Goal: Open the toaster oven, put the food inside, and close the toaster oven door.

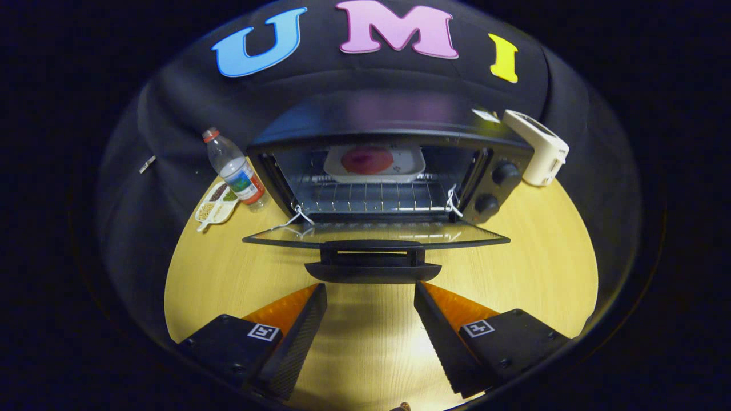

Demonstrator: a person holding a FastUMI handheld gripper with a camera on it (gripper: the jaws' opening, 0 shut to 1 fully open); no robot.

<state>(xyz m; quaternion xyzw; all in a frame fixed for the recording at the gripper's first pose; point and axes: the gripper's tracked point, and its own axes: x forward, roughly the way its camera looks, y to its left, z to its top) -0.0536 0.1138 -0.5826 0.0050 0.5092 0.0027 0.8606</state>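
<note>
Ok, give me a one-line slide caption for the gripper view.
Open gripper just short of the toaster oven door handle, door down, plate of food on the rack.

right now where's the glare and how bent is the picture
Gripper view: glare streaks the open glass door and a bright patch lies on the table between the open fingers; fisheye bows the toaster oven and table edge; the focus is sharp.

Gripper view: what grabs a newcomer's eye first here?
The toaster oven at the middle of the wooden table, its glass door folded down flat, with a plate of food on the rack inside. The gripper hangs open just short of the door handle, holding nothing. A water bottle stands left of the oven.
</note>
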